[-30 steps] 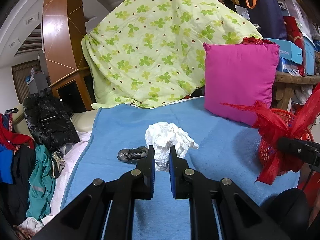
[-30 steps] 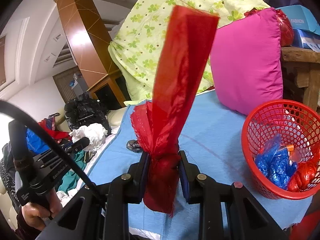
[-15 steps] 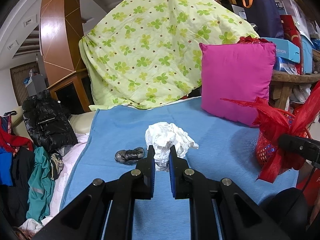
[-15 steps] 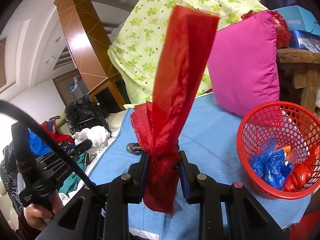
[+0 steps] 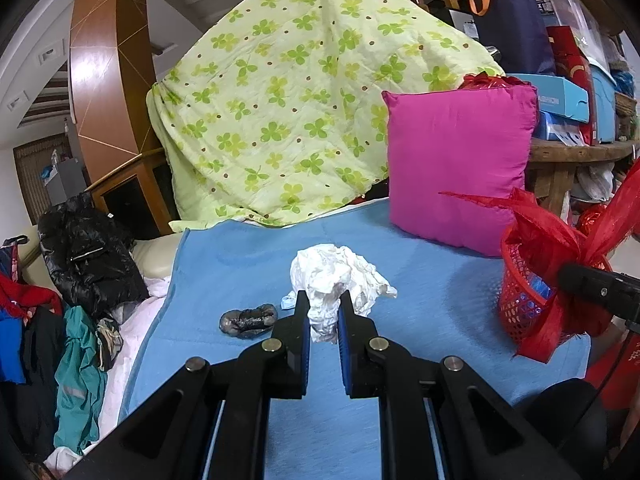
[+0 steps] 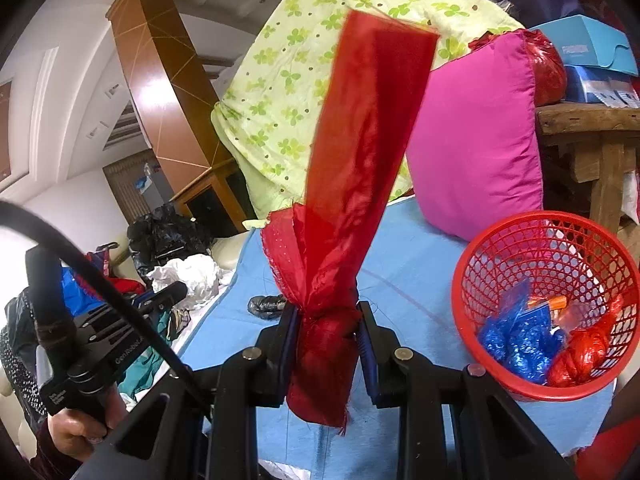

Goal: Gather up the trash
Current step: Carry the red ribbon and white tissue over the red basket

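Observation:
My left gripper (image 5: 324,312) is shut on a crumpled white tissue wad (image 5: 336,280), held above the blue blanket (image 5: 432,280). My right gripper (image 6: 326,322) is shut on a knotted red ribbon (image 6: 352,200) that stands up past the fingers; it also shows in the left wrist view (image 5: 552,264). A red mesh basket (image 6: 504,240) stands to the right of it on the blanket, holding blue and red wrappers (image 6: 520,344). A dark grey crumpled piece (image 5: 248,319) lies on the blanket left of the left gripper; it also shows in the right wrist view (image 6: 264,305).
A magenta pillow (image 5: 456,160) and a green clover quilt (image 5: 296,112) stand at the back of the blanket. A black jacket (image 5: 88,256) and clothes (image 5: 76,364) pile up on the left. A wooden table (image 6: 592,128) with boxes is at the right.
Both grippers keep their grip. The views have shifted slightly; the basket sits a little lower and nearer in the right wrist view.

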